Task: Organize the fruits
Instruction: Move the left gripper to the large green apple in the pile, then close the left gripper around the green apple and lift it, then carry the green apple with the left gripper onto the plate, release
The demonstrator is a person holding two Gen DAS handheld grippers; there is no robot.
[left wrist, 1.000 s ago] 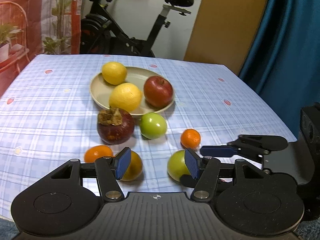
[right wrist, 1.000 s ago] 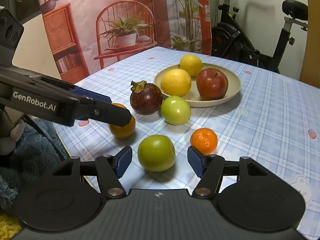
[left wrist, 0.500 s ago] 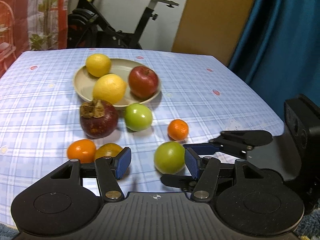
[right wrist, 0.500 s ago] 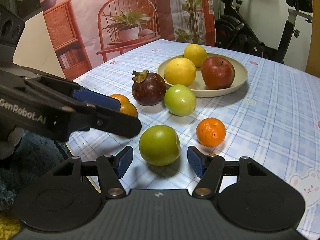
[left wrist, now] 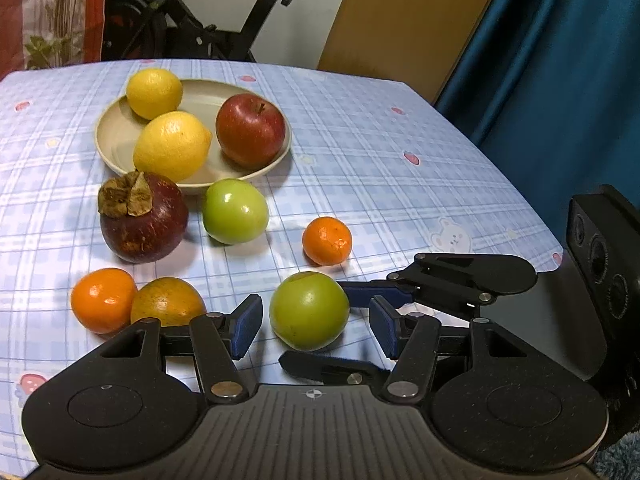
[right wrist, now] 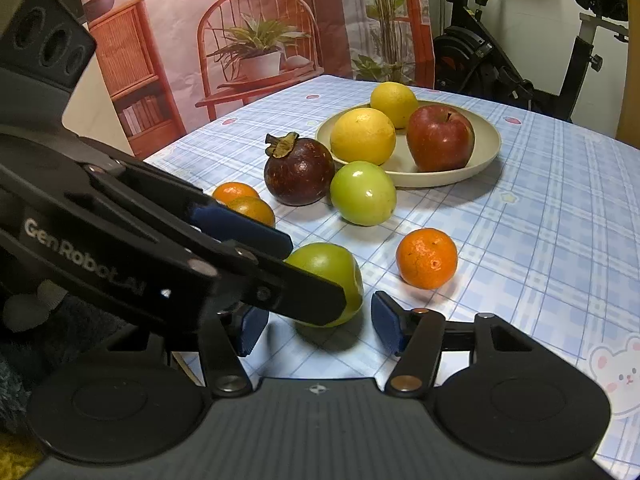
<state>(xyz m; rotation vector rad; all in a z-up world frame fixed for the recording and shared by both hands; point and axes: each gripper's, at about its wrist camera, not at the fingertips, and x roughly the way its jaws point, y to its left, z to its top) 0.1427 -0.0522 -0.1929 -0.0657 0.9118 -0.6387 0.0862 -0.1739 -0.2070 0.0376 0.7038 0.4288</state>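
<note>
A near green fruit [left wrist: 309, 310] lies on the checked tablecloth at the table's front edge, between the open fingers of both grippers. My left gripper [left wrist: 314, 328] is open around it. My right gripper [right wrist: 314, 324] is open around the same fruit [right wrist: 332, 268], partly hidden there by the left gripper's fingers [right wrist: 240, 228]. The right gripper's fingers [left wrist: 376, 292] cross in front in the left wrist view. A beige plate [left wrist: 120, 136] holds two lemons [left wrist: 172, 146] and a red apple [left wrist: 250, 130].
Loose on the cloth: a mangosteen [left wrist: 142, 218], a second green fruit [left wrist: 234, 212], a small orange [left wrist: 327, 241], and two orange fruits [left wrist: 104, 300] at front left. An exercise bike [right wrist: 520, 60] stands behind the table. A blue curtain [left wrist: 560, 60] hangs right.
My left gripper has swung right, from beside the orange fruits to around the near green fruit. Both grippers have moved closer to it, and their fingers now cross.
</note>
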